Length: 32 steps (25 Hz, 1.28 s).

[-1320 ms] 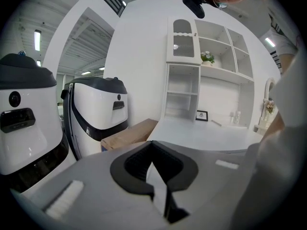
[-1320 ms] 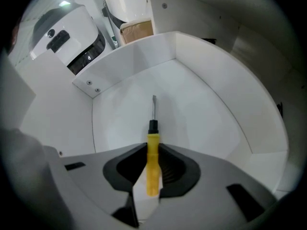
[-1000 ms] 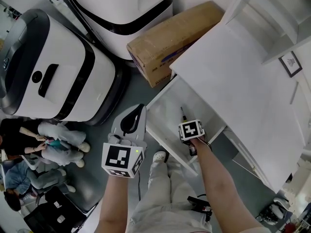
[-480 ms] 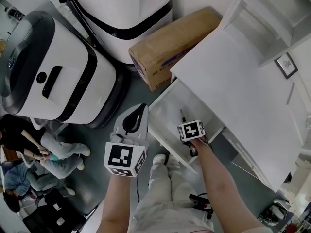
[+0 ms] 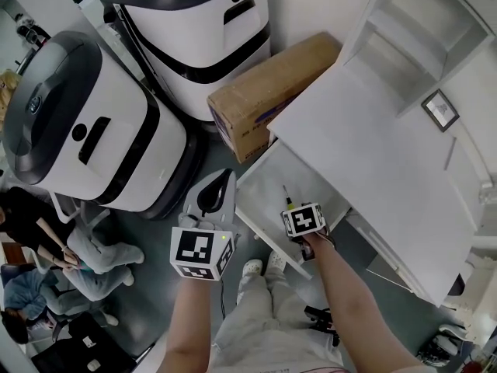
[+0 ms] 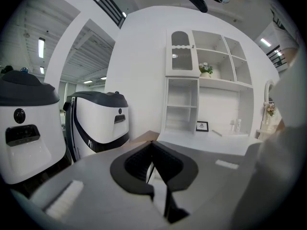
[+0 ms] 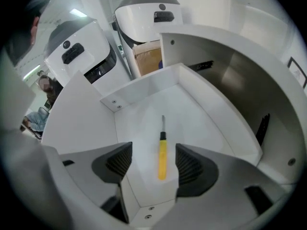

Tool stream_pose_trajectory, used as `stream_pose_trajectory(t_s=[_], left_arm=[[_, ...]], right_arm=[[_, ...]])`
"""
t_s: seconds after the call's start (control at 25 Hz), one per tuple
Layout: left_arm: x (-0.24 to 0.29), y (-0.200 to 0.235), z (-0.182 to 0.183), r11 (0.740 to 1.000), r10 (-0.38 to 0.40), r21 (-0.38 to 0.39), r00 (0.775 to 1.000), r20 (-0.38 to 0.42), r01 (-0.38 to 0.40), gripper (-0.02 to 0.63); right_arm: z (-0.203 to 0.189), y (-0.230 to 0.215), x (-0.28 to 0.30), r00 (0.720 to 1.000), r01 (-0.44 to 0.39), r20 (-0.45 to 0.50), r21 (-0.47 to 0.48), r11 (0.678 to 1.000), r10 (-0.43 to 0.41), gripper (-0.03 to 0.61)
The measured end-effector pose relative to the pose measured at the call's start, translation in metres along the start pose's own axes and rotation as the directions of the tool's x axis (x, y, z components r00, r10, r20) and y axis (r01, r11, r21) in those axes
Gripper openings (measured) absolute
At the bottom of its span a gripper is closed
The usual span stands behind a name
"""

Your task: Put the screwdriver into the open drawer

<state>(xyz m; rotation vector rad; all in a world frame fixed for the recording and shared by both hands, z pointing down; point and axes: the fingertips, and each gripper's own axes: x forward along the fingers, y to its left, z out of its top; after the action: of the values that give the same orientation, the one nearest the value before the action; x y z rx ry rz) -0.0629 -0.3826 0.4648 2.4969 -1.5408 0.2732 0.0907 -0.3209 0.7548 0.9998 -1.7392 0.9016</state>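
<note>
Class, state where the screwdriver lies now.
In the right gripper view the screwdriver lies untouched on the floor of the open drawer, framed by the parted jaws of the right gripper.

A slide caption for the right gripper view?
Right gripper, jaws just opened and empty, above the screwdriver lying in the drawer.

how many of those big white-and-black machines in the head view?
2. The left machine stands beside the top-centre machine, which is next to the cardboard box. Others could be out of frame.
</note>
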Motion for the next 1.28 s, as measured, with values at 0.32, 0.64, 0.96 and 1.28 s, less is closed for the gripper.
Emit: stream_pose_trajectory(t_s=[0.32,0.64,0.96,1.28], left_arm=[[-0.006,-0.009,0.03,1.0,-0.017,0.027,0.999,0.051,0.016,0.009],[-0.026,-0.017,0.058,0.999,-0.016,0.035,0.994,0.103,0.012,0.009],[-0.048,-0.025,0.081,0.998,-0.016,0.061,0.988,0.154,0.007,0.009],[-0.06,-0.03,0.106,0.997,-0.016,0.081,0.98,0.197,0.0,0.009]], right_arm=[[0.014,0.001,-0.037,0.998,-0.005,0.056,0.01,1.0,0.005,0.273],[0.028,0.005,-0.08,0.993,-0.013,0.12,-0.013,1.0,0.014,0.178],[0.033,0.015,-0.114,0.99,-0.017,0.136,-0.054,0.998,0.024,0.009],[0.058,0.019,-0.168,0.961,0.031,0.275,-0.101,0.994,-0.002,0.006]])
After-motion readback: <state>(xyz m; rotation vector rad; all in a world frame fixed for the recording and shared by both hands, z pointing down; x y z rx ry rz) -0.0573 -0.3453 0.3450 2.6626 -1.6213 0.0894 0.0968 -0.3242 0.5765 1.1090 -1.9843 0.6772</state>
